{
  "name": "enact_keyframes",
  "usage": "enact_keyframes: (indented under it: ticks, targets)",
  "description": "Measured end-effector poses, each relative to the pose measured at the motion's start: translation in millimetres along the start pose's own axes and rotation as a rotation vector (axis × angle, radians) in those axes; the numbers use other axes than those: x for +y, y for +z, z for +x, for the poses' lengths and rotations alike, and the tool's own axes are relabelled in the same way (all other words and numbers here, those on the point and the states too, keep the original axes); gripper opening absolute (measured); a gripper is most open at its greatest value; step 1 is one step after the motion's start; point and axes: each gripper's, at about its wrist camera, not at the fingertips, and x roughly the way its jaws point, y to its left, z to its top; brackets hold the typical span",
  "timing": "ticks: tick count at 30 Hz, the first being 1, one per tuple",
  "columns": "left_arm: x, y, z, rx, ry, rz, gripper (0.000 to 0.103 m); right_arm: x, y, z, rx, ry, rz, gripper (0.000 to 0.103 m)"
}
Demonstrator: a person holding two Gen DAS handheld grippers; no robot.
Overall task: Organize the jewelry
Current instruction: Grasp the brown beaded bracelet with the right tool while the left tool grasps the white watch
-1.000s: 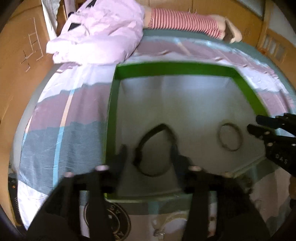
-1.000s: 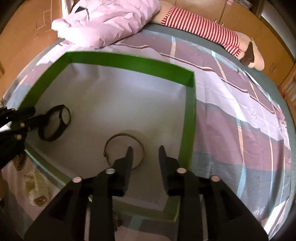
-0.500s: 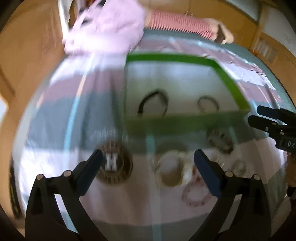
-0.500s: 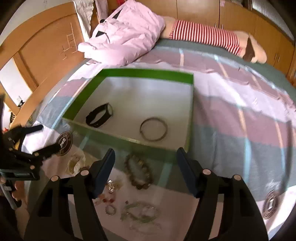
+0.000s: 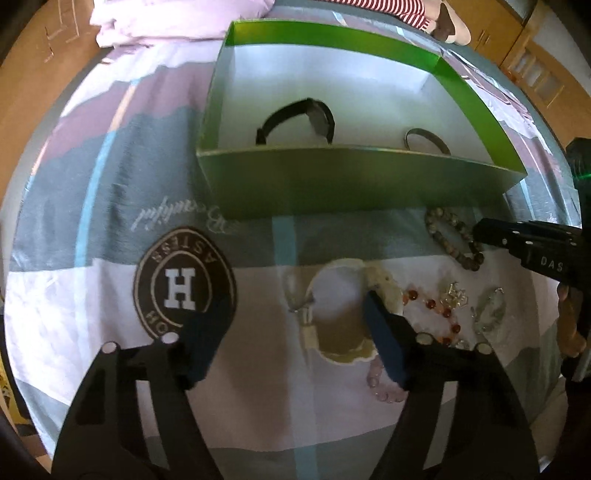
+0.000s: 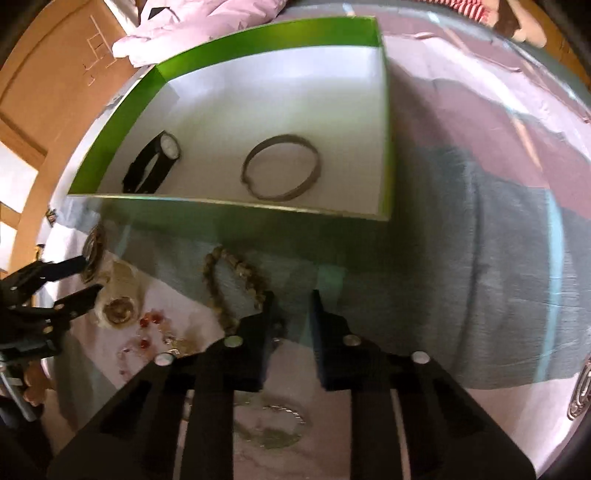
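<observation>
A green box (image 5: 354, 184) with a white inside lies on the bed; it holds a black watch (image 5: 295, 122) and a metal bangle (image 5: 426, 138). Both also show in the right wrist view: the watch (image 6: 153, 164) and the bangle (image 6: 282, 168). My left gripper (image 5: 299, 317) is open and empty, low over a pale jade bangle (image 5: 341, 306) in front of the box. A brown bead bracelet (image 5: 452, 240) and a red bead string (image 5: 430, 308) lie to its right. My right gripper (image 6: 291, 306) is open with a narrow gap, empty, by the bead bracelet (image 6: 229, 284).
A patchwork bedsheet with a round H logo (image 5: 183, 286) covers the bed. A lilac quilt (image 5: 177, 18) and a red-striped soft toy (image 5: 388, 5) lie behind the box. Small clear and silver trinkets (image 5: 487, 314) lie at the right. Wooden cupboards stand around the bed.
Both grippers pulled back out of the box and came down over the loose jewelry in front of it. The left jaws opened wide; the right opened, then narrowed. Watch and bangle stay in the box.
</observation>
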Motion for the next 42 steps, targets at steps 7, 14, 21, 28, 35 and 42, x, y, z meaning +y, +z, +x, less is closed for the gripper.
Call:
enact_keyframes:
  ticks: [7,14,21,28,35,42]
  targets:
    - [6,1,3,0.013,-0.021,-0.038,0.068,27,6,7,0.016,-0.040,-0.088,0.018]
    - [7,1,-2,0.009,-0.042,-0.046,0.068,28,8,-8,-0.022,0.022,-0.075,0.018]
    - [0,2,11,0.053,-0.048,-0.037,0.049,28,2,13,0.050,0.027,-0.083,0.018]
    - [-6,8,19,0.048,-0.001,-0.033,0.031,57,-4,18,-0.001,-0.121,-0.218,0.018]
    - [-2,10,16,0.031,-0.030,-0.048,0.014,49,-2,9,-0.051,-0.073,-0.130,0.011]
    - [-10,12,-15,-0.065,-0.074,-0.012,0.014,55,2,-36,-0.138,-0.029,-0.138,0.011]
